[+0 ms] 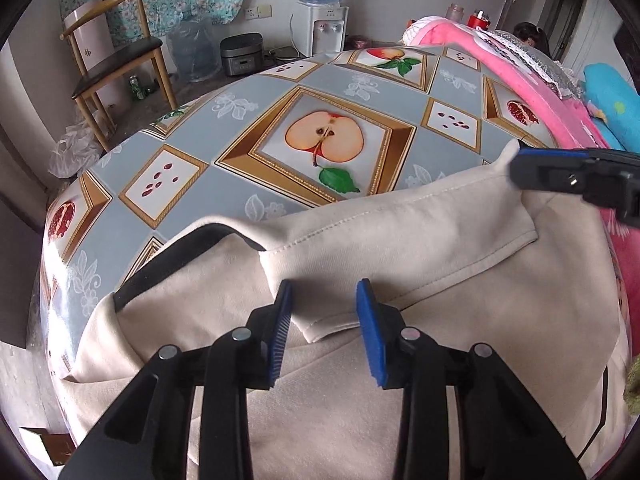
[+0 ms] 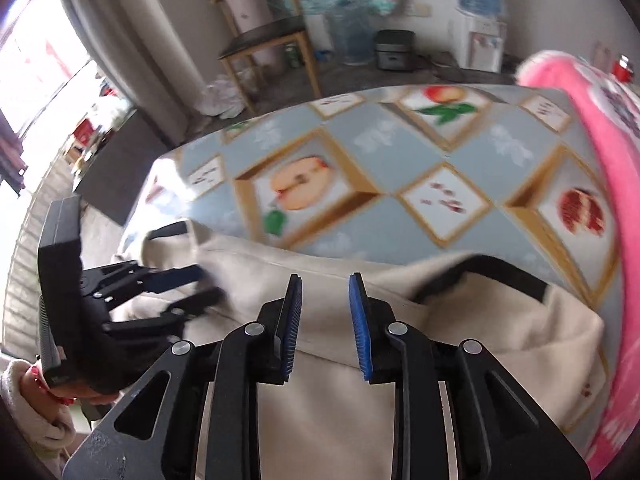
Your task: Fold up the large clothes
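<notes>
Down on the desk, a cream garment with black trim lies spread over the near part of the fruit-patterned cover, its far hem folded into a long flap and its near side running off the bottom of both views.

Seen from its own camera, the left tool hangs over the cloth with its blue pads apart; a fold of the flap rises into the gap and touches the left pad, while the right pad stands clear of it. In the right wrist view that tool juts in from the left edge, held by a hand in a pale sleeve, its tips blurred against the cloth.

The right tool hovers over the garment with its jaws apart and nothing pinched between them. From the left wrist view its tip sits at the flap's far right corner; whether it touches there cannot be told.

A pink blanket lies along the right of the desk.
</notes>
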### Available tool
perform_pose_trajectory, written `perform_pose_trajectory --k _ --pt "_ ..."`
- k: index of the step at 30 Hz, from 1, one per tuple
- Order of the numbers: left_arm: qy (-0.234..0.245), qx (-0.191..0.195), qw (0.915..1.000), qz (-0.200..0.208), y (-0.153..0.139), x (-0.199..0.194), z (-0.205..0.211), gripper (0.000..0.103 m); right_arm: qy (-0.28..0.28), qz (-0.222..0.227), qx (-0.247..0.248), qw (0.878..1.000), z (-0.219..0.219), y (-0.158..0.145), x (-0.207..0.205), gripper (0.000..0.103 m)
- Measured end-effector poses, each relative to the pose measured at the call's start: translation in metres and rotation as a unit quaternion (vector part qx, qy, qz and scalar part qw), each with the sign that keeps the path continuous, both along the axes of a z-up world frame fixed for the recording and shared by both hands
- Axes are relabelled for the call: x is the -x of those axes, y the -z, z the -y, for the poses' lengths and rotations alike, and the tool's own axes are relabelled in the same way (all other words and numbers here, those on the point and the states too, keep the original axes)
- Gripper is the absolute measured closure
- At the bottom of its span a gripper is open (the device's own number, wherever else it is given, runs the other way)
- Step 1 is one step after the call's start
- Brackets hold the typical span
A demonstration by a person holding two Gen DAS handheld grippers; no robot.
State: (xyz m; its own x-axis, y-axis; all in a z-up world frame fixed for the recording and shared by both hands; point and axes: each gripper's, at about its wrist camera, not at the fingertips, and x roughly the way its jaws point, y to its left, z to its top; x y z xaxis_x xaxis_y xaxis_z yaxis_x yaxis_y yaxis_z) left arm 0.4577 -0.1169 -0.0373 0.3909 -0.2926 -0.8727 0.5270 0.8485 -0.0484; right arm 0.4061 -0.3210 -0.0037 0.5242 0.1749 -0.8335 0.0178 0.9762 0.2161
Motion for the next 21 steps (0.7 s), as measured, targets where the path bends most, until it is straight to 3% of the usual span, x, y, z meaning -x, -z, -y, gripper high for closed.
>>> perform_pose_trajectory --k 2,4,5,13,17,21 --pt "0.000 -0.001 1.0000 0.001 0.000 0.000 0.001 0.070 -0.019 -0.011 0.006 1.000 -0.018 0.013 -0.012 0.079" --pt "0.001 -0.002 1.0000 0.001 0.000 0.000 0.001 0.070 -0.018 -0.035 0.040 0.998 -0.029 0.031 -0.022 0.079" --pt "0.002 -0.002 1.0000 0.001 0.000 0.000 0.001 0.070 -0.020 -0.026 0.056 0.998 -0.031 0.034 -0.022 0.079" --pt "-0.005 0.011 0.9994 0.033 -0.021 -0.004 -0.003 0.070 -0.019 -0.017 0.076 0.997 -0.036 0.034 -0.016 0.079" --pt "-0.021 -0.026 0.9992 0.022 -0.007 -0.016 0.003 0.070 -0.013 -0.001 0.059 0.998 -0.036 0.026 -0.006 0.079" --pt "-0.028 -0.010 0.9995 0.012 0.002 -0.017 -0.003 0.070 -0.023 -0.015 0.087 0.996 -0.041 0.040 -0.003 0.079"
